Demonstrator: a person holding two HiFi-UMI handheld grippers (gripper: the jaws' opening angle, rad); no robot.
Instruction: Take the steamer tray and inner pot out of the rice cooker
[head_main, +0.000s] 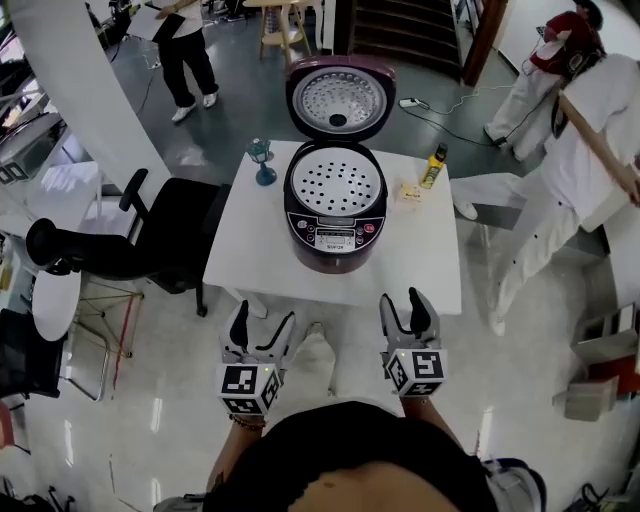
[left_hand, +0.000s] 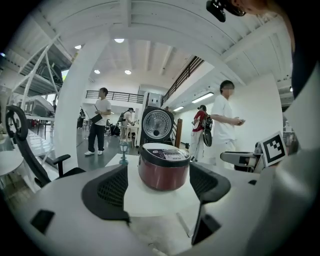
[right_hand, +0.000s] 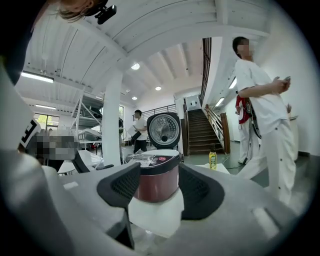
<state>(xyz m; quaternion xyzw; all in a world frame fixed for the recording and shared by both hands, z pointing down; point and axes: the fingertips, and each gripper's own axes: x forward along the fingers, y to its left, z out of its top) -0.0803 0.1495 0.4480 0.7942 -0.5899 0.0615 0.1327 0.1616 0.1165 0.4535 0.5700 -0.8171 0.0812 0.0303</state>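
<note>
A dark red rice cooker (head_main: 335, 235) stands in the middle of the white table (head_main: 430, 270) with its lid (head_main: 340, 100) swung up at the back. The white perforated steamer tray (head_main: 335, 183) sits in its mouth and hides the inner pot. My left gripper (head_main: 262, 330) and right gripper (head_main: 408, 308) hover side by side short of the table's near edge, both open and empty. In the left gripper view the cooker (left_hand: 164, 170) shows between the open fingers (left_hand: 107, 192). In the right gripper view the cooker (right_hand: 155, 182) also stands framed between the spread pads (right_hand: 200, 192).
A teal goblet (head_main: 262, 160) stands at the table's far left. A yellow bottle (head_main: 433, 166) and a small packet (head_main: 409, 192) are at its far right. A black office chair (head_main: 150, 240) is left of the table. A person in white (head_main: 570, 170) stands right; another (head_main: 185, 50) stands behind.
</note>
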